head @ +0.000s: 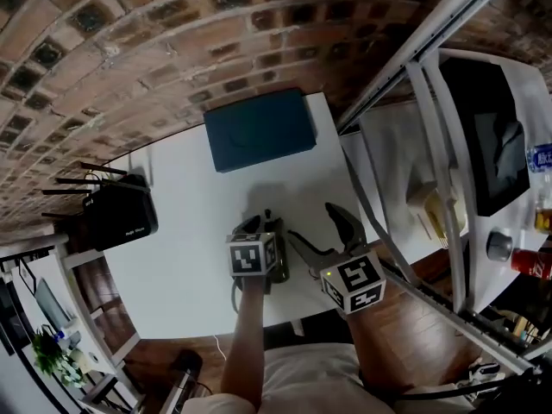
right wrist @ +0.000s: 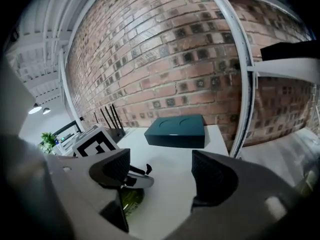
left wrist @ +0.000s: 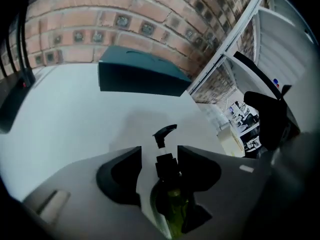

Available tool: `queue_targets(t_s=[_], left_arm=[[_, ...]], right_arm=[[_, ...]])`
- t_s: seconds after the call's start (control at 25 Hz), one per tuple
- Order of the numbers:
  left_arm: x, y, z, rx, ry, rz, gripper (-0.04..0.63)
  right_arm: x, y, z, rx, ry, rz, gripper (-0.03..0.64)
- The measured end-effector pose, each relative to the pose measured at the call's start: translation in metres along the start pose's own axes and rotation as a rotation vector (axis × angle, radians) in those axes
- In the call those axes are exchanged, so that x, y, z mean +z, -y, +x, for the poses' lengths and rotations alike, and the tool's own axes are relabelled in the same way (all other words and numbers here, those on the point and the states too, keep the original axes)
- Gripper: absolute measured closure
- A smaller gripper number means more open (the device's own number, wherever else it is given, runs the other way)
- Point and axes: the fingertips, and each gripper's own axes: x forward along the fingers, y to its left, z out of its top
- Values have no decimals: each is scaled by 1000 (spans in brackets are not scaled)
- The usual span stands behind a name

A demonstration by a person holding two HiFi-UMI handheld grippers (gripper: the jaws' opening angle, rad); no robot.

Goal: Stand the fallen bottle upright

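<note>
A green bottle (left wrist: 175,206) with a black pump head (left wrist: 165,132) lies on the white table (head: 185,231), its pump toward the brick wall. My left gripper (left wrist: 159,153) (head: 261,224) straddles its neck from above. The right finger (left wrist: 200,170) sits against the collar, and a strip of table shows between the left finger (left wrist: 120,176) and the bottle. Just right of it my right gripper (head: 323,231) (right wrist: 161,166) stands open and holds nothing. In the right gripper view the bottle (right wrist: 131,200) shows low at the left, under the left gripper's marker cube (right wrist: 97,145).
A dark teal box (head: 259,128) (left wrist: 140,76) sits at the back of the table by the brick wall. A black router (head: 116,210) with antennas stands at the left edge. A white metal frame (head: 431,136) and a cluttered shelf border the right side.
</note>
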Motion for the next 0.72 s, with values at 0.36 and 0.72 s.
queue_targets(t_s=[0.36,0.72], left_arm=[[-2,8,-10,-36,-26,14,442],[26,13,-77,23,142,125,445]], right_arm=[[16,13,-4,-40,20,15,244],[33,-12,-6,-11,56,-12,244]])
